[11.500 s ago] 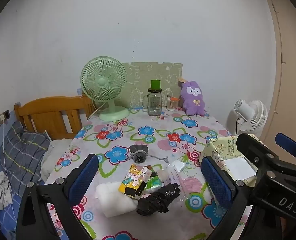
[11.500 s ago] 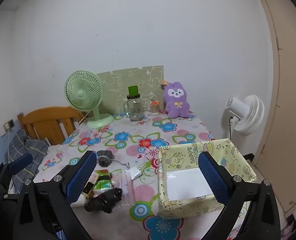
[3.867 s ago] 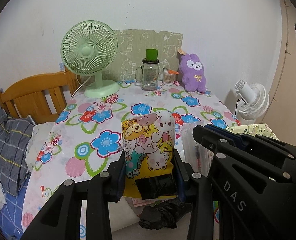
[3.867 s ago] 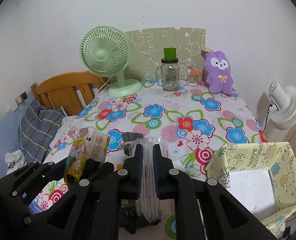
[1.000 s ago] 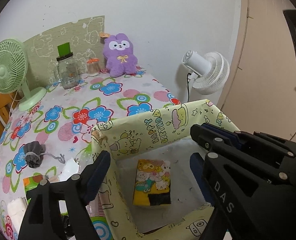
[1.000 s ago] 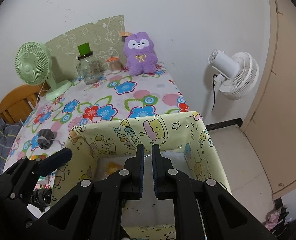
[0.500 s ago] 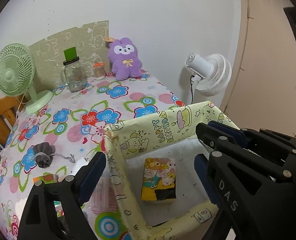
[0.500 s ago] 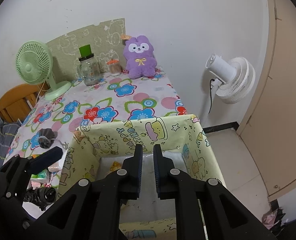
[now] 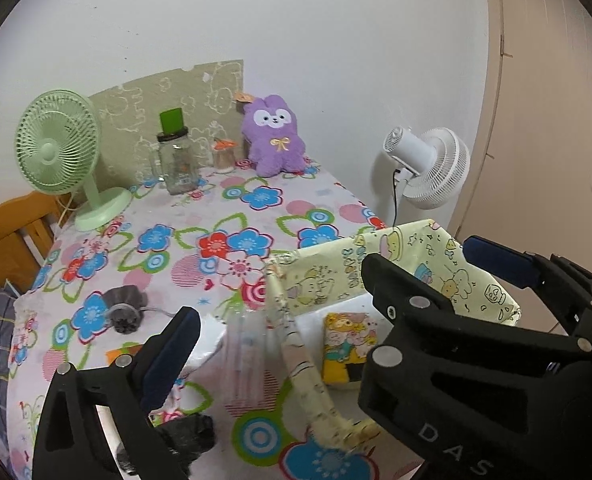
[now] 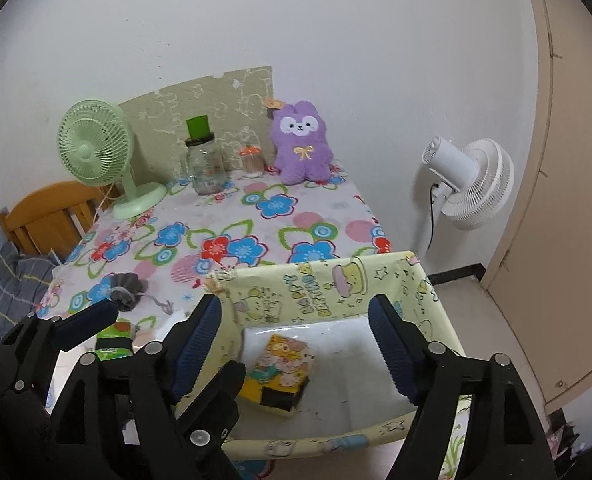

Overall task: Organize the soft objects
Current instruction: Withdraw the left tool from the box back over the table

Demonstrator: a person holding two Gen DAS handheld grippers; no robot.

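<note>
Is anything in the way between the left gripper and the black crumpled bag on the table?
Nothing visible blocks it. The black crumpled bag lies on the flowered table right under the left gripper, beside the yellow box. The gripper's jaws are opening with nothing between them. Its own finger hides part of the bag.

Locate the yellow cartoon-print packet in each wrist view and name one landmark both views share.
Left wrist view: the yellow cartoon-print packet lies on the box's white floor, lower centre-right, partly behind the right claw's black frame.
Right wrist view: the packet lies on the same floor, just below centre, between that claw's blue pads.
Shared landmark: the purple plush at the table's far edge against the wall.
</note>
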